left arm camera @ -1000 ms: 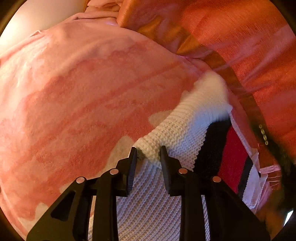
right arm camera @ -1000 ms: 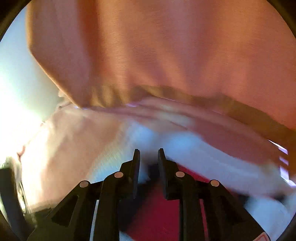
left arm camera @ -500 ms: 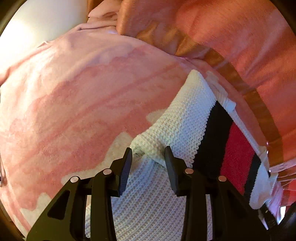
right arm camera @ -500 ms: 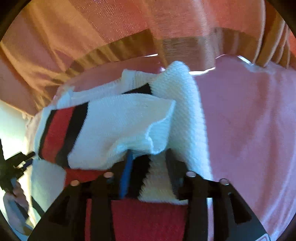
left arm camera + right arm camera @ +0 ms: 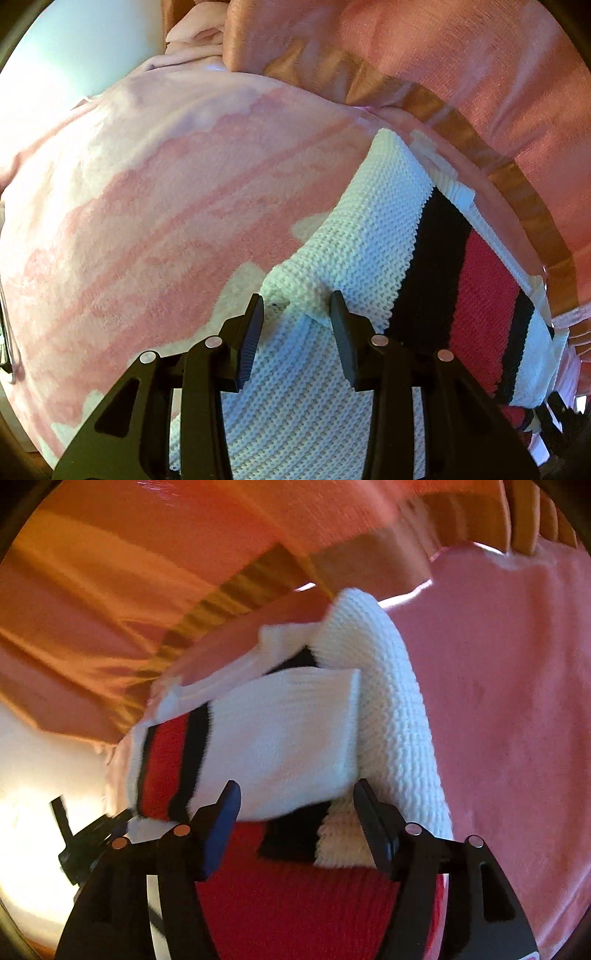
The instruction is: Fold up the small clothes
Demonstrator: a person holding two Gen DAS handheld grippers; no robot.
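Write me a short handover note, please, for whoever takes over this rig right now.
Left tool: jaws have eased apart around a bunched white fold of the knit sweater; pads no longer pinch it.
Right tool: jaws have just been opening, straddling the folded-over sleeve; nothing gripped.
The sweater, white with black and red stripes, lies on the pink blanket beside the orange curtain.
Done: one sleeve laid across the body.
Left: probably smooth the bunched fold, then fold the rest.
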